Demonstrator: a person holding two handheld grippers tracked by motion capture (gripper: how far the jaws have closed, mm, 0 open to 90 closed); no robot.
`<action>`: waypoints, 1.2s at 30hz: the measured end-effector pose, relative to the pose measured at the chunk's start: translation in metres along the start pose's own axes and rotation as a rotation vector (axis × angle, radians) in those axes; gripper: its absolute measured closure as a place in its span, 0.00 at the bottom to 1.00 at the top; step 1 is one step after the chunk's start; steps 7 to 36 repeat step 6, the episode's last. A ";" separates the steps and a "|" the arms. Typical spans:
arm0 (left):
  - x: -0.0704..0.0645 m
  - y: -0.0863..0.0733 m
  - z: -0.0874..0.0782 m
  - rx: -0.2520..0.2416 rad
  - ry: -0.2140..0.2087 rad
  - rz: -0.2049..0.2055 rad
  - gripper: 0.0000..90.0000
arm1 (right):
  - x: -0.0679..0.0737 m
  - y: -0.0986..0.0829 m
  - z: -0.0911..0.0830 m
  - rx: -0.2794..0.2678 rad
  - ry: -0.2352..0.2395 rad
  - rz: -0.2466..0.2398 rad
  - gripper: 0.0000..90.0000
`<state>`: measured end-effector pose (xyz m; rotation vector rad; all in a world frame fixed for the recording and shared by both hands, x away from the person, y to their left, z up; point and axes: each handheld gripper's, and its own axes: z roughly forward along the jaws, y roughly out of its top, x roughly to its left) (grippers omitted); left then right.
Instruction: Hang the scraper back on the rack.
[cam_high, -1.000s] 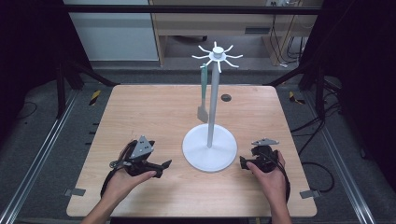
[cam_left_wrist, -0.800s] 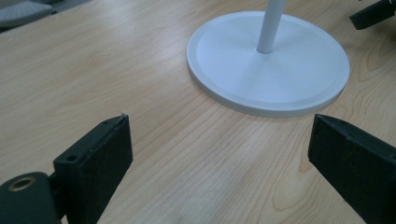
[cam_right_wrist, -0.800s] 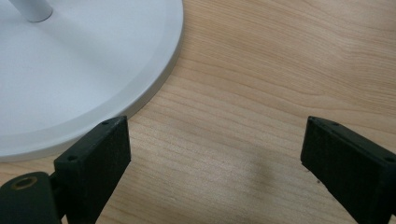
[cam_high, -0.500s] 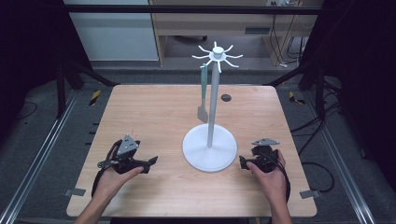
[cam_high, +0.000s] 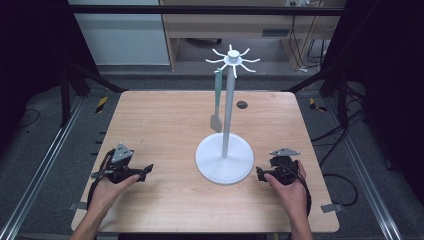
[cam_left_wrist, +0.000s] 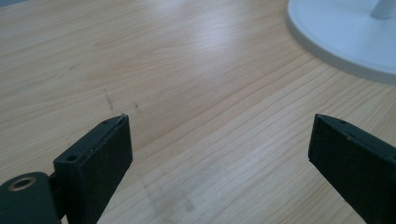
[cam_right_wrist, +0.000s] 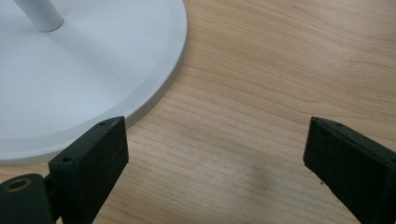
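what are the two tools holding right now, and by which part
Nothing is held. The left tool and the right tool both have their jaws wide open over bare table, either side of the white stand; the green spatula hangs untouched from it.

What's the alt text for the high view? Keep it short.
A white stand with a round base, a tall pole and hooks at the top sits on a wooden table, with a grey-green spatula hanging from one hook. A person's hands rest an open left gripper and a right gripper on the table, either side of the base.
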<state>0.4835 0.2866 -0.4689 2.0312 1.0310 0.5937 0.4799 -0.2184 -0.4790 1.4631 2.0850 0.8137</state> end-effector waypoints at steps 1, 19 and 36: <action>0.002 -0.002 0.000 0.008 0.005 -0.003 0.07 | 0.000 0.000 0.000 -0.001 0.002 0.001 0.08; 0.004 -0.004 0.001 0.024 0.024 0.017 0.06 | 0.001 0.001 -0.001 -0.002 0.005 0.001 0.08; 0.004 -0.004 0.001 0.024 0.024 0.017 0.06 | 0.001 0.001 -0.001 -0.002 0.005 0.001 0.08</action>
